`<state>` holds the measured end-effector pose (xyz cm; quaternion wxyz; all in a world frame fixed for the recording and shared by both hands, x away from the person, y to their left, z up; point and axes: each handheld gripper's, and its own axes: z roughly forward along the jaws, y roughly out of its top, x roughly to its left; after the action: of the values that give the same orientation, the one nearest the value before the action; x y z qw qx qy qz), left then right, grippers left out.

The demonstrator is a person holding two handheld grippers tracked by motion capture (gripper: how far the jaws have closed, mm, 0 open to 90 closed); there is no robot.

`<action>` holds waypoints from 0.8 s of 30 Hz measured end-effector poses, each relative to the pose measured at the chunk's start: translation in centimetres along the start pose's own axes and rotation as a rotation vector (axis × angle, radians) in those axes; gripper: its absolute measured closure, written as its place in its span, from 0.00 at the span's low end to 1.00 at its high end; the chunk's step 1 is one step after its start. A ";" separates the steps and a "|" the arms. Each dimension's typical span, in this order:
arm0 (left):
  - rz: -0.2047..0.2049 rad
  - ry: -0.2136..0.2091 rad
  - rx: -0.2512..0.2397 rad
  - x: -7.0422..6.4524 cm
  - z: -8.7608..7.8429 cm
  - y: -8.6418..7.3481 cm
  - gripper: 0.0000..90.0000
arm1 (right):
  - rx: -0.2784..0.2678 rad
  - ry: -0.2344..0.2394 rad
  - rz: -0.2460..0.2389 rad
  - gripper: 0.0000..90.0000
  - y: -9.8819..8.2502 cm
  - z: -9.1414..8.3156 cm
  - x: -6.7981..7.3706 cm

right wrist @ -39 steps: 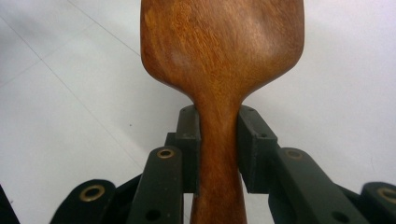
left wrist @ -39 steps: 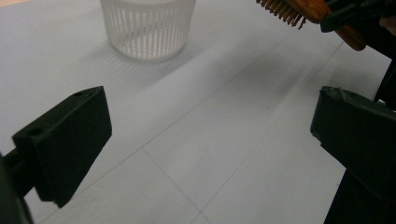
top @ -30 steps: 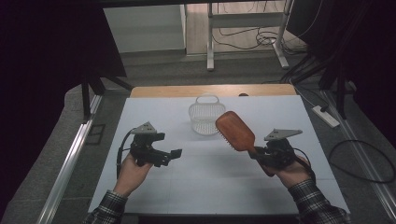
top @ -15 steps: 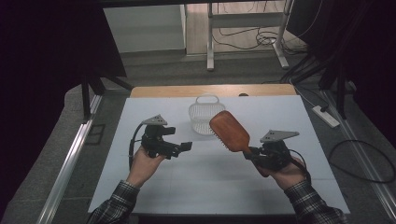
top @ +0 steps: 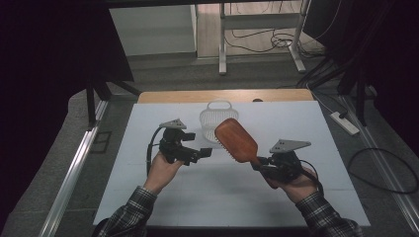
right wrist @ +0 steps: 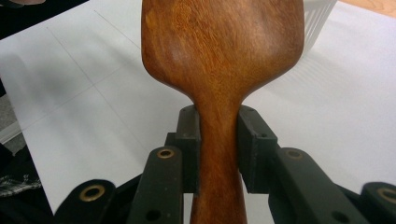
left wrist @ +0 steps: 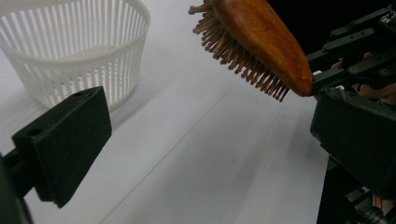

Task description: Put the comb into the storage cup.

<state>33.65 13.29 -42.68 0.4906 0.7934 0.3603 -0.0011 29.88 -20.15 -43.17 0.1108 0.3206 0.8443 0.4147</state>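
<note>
A brown wooden hairbrush (top: pixel 236 139) is held above the white table mat (top: pixel 296 123), bristles facing down and left. My right gripper (top: pixel 261 163) is shut on its handle. In the right gripper view both pads (right wrist: pixel 254 140) press the narrow handle below the broad brush (right wrist: pixel 219 46) back. My left gripper (top: pixel 198 154) is open with nothing between its pads, a short way left of the brush head. In the left gripper view the brush (left wrist: pixel 261 42) hangs at upper right beyond the wide-apart pads (left wrist: pixel 65 144), with the right gripper (left wrist: pixel 359 51) behind it.
A white slatted basket (top: pixel 215 118) stands on the mat just behind the brush, and is at upper left in the left gripper view (left wrist: pixel 74 51). A bare wooden strip (top: pixel 197 96) runs along the table's far edge. A power strip (top: pixel 344 123) lies on the floor to the right.
My left gripper has moved right and a little away from me, closer to the brush head. The right gripper and brush have shifted only slightly left.
</note>
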 end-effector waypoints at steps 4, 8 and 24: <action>-0.004 -0.013 0.004 -0.2 0.7 0.3 0.00 | -0.005 0.014 -0.002 0.80 0.1 0.2 0.4; -0.004 -0.027 0.008 -0.4 1.2 0.4 0.00 | -0.006 0.021 -0.008 0.80 0.2 0.4 0.7; -0.034 -0.086 0.007 -0.7 2.6 0.4 0.00 | -0.027 0.062 -0.040 0.80 0.5 1.4 2.2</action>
<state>34.24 10.73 -43.48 0.5026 0.7882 0.3522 -0.0447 29.02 -17.63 -43.46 0.0972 0.2894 0.8479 0.4334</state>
